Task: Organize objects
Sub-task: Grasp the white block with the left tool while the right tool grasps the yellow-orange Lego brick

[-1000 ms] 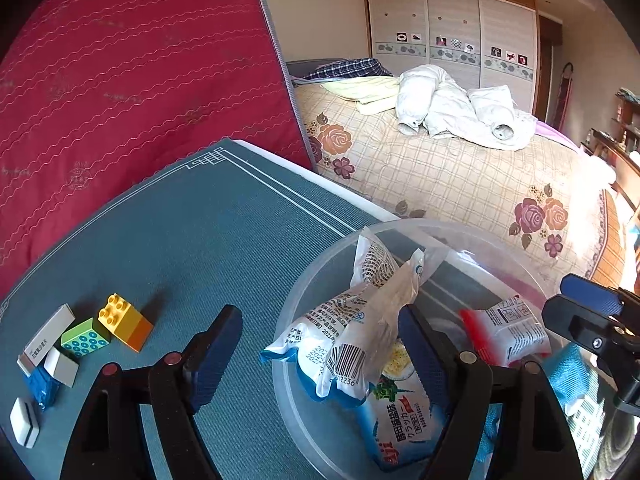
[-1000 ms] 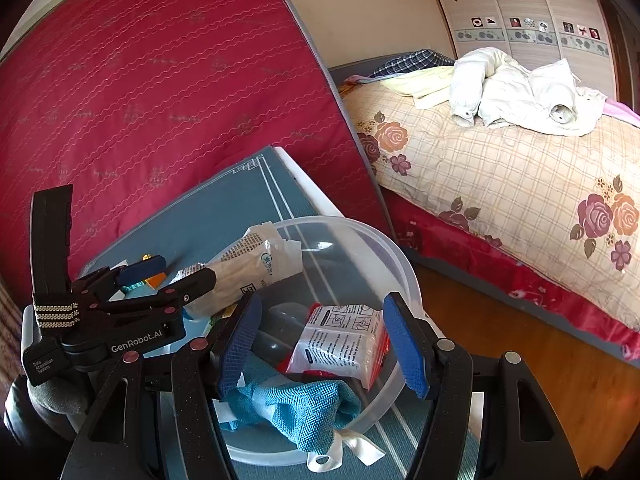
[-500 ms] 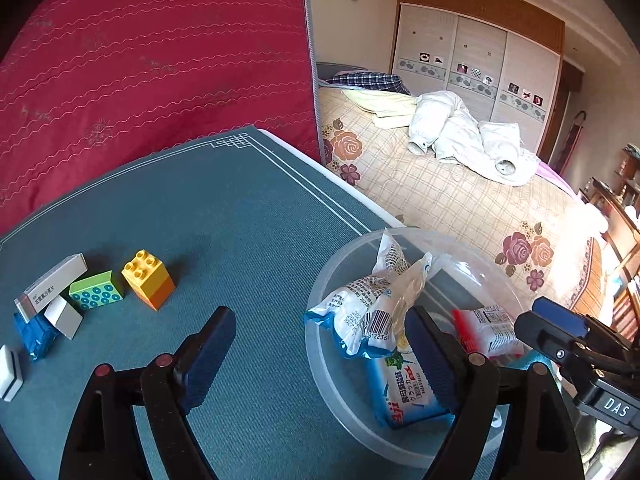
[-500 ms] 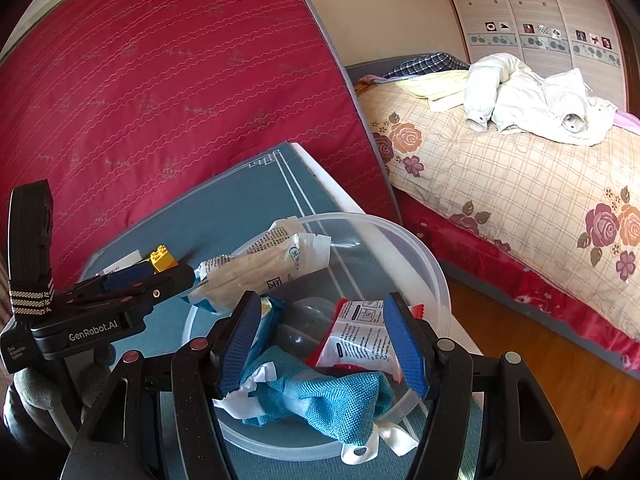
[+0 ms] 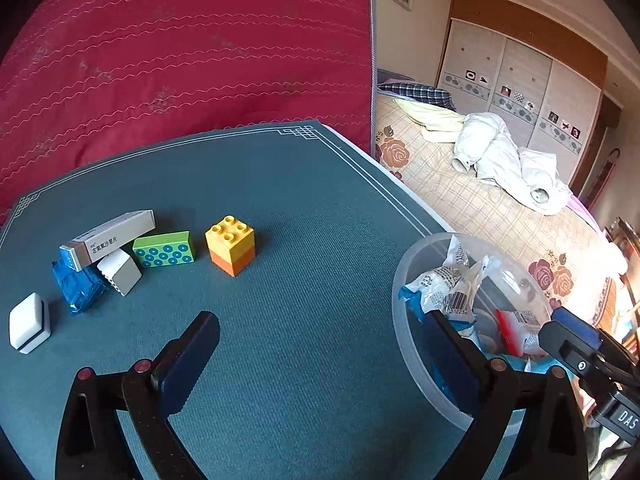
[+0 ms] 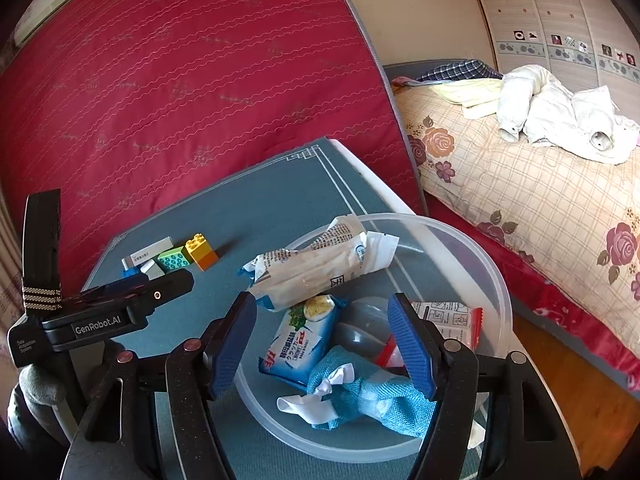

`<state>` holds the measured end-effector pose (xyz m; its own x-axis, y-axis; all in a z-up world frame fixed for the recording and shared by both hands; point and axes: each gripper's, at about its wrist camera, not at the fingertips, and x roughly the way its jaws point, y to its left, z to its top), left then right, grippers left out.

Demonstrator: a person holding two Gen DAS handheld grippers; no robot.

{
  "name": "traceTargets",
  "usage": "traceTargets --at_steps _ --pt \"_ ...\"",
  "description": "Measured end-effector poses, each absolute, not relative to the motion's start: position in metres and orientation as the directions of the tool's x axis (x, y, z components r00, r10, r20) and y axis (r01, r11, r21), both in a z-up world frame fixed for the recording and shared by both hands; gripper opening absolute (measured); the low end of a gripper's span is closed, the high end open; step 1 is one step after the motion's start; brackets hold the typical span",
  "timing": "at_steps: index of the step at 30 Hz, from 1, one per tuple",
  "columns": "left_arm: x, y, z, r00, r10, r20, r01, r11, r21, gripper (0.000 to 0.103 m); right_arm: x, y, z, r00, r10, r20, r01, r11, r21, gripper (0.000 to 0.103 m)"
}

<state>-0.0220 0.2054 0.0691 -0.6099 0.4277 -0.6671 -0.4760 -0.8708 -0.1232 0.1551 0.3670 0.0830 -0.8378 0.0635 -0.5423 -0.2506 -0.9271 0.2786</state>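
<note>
Your left gripper [image 5: 320,356] was spreading, empty; right gripper [image 6: 324,344] opening, empty, over the bowl [image 6: 496,280]. The block [image 5: 231,245] wanted a square approach.

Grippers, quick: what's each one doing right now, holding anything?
Left gripper: jaws opening wide, nothing between them.
Right gripper: jaws opening over the bowl, gripping nothing.

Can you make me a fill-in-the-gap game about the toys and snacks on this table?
1. The yellow brick sits on top of an ____ brick.
2. The snack packets lie inside the clear ____.
3. The green block has ____ circles on it.
4. The left claw holds ____.

Missing words: orange; bowl; blue; nothing
</note>
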Motion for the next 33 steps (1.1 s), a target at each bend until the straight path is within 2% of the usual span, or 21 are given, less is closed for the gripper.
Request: traceTargets --at_steps 9,24,33 --pt "-0.029 0.163 0.065 -0.659 0.347 -0.668 -0.371 -0.922 -0.113 0.102 0.137 0.331 0.087 -0.838 0.012 -0.546 -0.181 -0.949 0.257 0.070" --pt "-0.054 0.063 0.056 -0.728 0.140 -0.671 -0.133 -0.989 -0.062 0.102 0.100 0.267 0.090 -0.829 -0.061 -0.556 -0.073 -0.974 0.215 0.070" --pt "-0.076 0.004 0.044 -0.729 -0.024 -0.684 0.058 -0.998 -0.026 0.102 0.076 0.236 0.079 -0.793 -0.106 -0.600 -0.019 -0.980 0.198 0.070"
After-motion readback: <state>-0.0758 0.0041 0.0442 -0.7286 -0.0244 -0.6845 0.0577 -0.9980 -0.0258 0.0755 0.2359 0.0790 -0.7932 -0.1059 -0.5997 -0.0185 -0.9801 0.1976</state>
